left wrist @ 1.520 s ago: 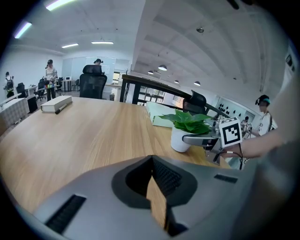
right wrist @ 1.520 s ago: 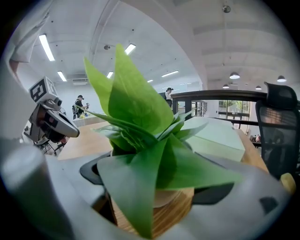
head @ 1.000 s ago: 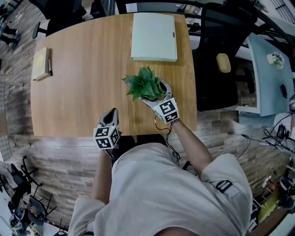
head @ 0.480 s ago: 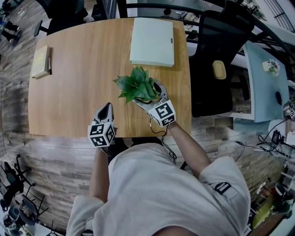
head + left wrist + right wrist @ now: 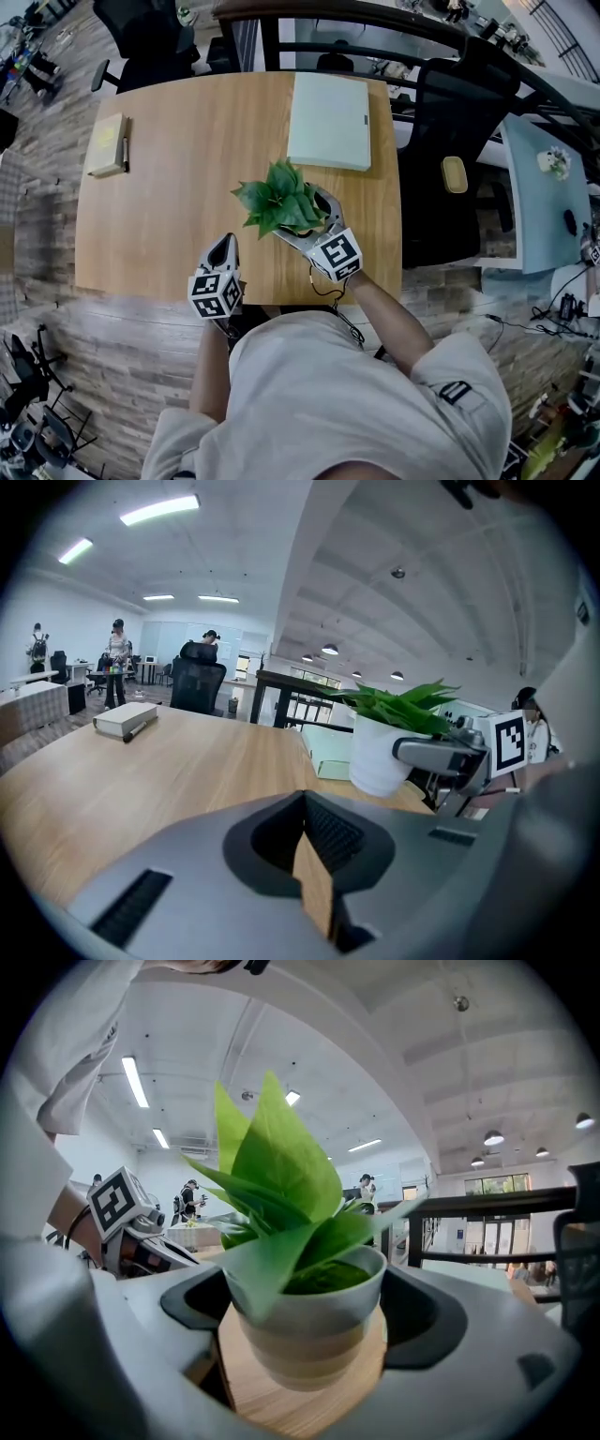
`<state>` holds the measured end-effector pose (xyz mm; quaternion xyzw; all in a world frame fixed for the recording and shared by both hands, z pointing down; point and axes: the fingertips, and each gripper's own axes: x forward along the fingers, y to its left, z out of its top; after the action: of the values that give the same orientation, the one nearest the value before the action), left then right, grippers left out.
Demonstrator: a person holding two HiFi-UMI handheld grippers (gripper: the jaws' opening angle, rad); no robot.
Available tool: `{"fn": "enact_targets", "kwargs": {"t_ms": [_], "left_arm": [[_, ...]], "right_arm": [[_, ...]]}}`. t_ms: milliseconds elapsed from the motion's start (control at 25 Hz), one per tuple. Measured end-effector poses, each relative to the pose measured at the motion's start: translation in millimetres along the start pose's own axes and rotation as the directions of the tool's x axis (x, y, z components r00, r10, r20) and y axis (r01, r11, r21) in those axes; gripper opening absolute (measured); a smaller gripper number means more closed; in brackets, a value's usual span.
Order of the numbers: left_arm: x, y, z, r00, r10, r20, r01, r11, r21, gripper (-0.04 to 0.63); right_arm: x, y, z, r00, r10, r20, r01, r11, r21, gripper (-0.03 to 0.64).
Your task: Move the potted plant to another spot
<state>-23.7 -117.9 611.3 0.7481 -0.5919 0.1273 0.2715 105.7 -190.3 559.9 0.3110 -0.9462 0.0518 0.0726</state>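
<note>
The potted plant [image 5: 279, 195], green leaves in a small white pot [image 5: 380, 757], stands over the right half of the wooden table [image 5: 178, 197]. My right gripper [image 5: 305, 216] is shut on the pot [image 5: 314, 1330], one jaw on each side of it. The pot's base is close to the tabletop; I cannot tell whether it touches. My left gripper [image 5: 223, 247] hovers at the table's near edge, left of the plant, jaws shut with nothing in them [image 5: 314, 855].
A pale green closed folder [image 5: 330, 120] lies just beyond the plant. A book with a pen [image 5: 109, 145] sits at the table's far left corner. A black office chair [image 5: 450, 178] stands at the table's right edge. People stand far off in the left gripper view.
The right gripper with the plant has shifted slightly left and nearer the green folder. The left gripper has stayed at the near edge.
</note>
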Motion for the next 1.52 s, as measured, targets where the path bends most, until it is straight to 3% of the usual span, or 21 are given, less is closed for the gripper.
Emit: {"fn": "enact_targets", "kwargs": {"t_ms": [560, 1240, 1520], "left_arm": [[-37.0, 71.8, -0.7, 0.998, 0.048, 0.028, -0.046, 0.997, -0.068, 0.012], [-96.0, 191.7, -12.4, 0.989, 0.133, 0.057, -0.121, 0.976, -0.18, 0.012], [-118.5, 238.7, -11.3, 0.995, 0.091, 0.036, -0.085, 0.985, -0.149, 0.012]], "right_arm": [[50.4, 48.2, 25.3, 0.999, 0.046, 0.0, -0.046, 0.999, -0.028, 0.497], [140.4, 141.4, 33.3, 0.99, 0.132, -0.05, -0.135, 0.989, -0.053, 0.497], [170.1, 182.9, 42.6, 0.985, 0.153, -0.075, -0.158, 0.986, -0.06, 0.497]]}}
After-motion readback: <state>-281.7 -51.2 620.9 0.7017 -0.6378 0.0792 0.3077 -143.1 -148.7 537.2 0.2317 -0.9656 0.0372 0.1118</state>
